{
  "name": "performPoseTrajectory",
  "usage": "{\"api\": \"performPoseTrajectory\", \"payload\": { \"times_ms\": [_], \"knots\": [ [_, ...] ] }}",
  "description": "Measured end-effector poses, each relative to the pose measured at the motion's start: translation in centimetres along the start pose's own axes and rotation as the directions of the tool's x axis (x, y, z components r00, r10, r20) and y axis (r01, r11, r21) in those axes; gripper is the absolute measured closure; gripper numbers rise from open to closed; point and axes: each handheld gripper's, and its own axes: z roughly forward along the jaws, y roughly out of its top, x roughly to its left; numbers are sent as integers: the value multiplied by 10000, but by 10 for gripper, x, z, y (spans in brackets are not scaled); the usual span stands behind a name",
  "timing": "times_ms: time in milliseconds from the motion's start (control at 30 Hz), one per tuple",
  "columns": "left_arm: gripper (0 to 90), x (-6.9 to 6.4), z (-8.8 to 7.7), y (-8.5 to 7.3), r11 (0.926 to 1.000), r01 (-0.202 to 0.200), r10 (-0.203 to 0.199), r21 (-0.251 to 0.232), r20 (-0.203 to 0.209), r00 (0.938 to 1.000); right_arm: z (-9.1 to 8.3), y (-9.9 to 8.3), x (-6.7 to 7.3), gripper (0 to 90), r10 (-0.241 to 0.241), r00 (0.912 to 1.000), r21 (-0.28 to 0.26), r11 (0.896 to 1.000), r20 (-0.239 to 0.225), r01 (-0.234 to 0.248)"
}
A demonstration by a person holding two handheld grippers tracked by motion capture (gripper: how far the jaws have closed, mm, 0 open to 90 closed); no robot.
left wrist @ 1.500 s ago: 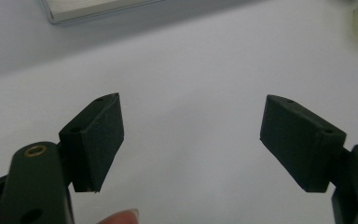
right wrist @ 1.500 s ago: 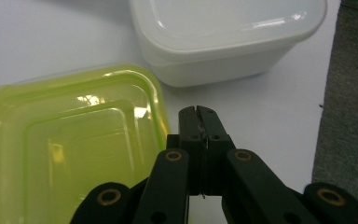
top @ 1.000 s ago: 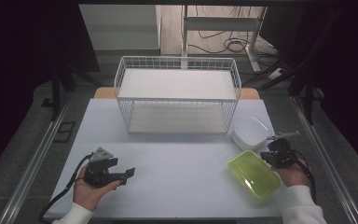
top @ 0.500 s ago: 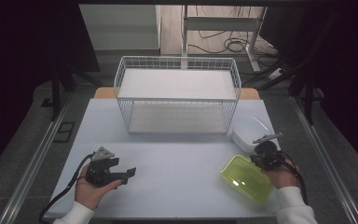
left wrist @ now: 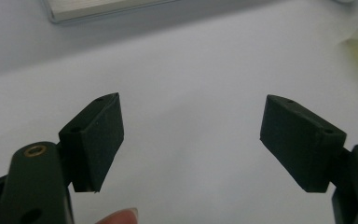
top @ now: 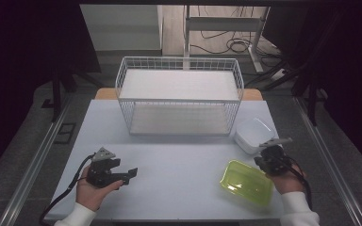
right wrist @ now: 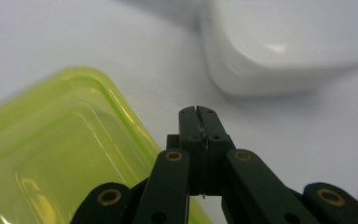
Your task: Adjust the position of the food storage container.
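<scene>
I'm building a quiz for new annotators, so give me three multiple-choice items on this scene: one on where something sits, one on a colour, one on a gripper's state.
1. Where is the white container?
A. inside the wire basket
B. on the table, beside the basket's right front corner
C. in the left gripper

2. What colour is the translucent lid?
A. yellow-green
B. red
C. blue

3. How do the left gripper's jaws stand?
A. shut on the lid
B. shut on nothing
C. wide open

Answers: 1 B, it rests on the table outside the wire basket. 2 A, the right gripper view shows it yellow-green. 3 C, a broad gap separates its jaws over bare table.
</scene>
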Motion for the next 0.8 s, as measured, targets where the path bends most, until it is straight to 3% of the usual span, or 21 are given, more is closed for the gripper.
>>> {"api": "performPoseTrajectory", "payload": {
  "times_ms": [100, 300, 500, 600, 800],
  "knots": [
    [211, 1, 1, 0, 10000, 6, -6, 63, -59, 10000, -19, -26, -9, 892, 741, 9965, 80, 9972, 398, -745],
    [214, 1, 4, 1, 9999, 161, -161, 38, -2, 9999, -25, -58, -12, 892, 1416, 9870, 447, 9884, 759, -1453],
    [214, 0, 7, 3, 9998, 168, -168, 110, -18, 9999, -30, -63, -11, 892, 1669, 9815, 445, 9842, 935, -1716],
    [215, 1, 6, 3, 9999, 142, -141, 89, -111, 9998, -26, -69, -9, 892, 1724, 9812, 924, 9793, 865, -1802],
    [215, 0, 8, 2, 9997, 178, -177, 141, -10, 9998, -21, -67, -6, 892, 1652, 9834, 1116, 9786, 755, -1730]
  ]
}}
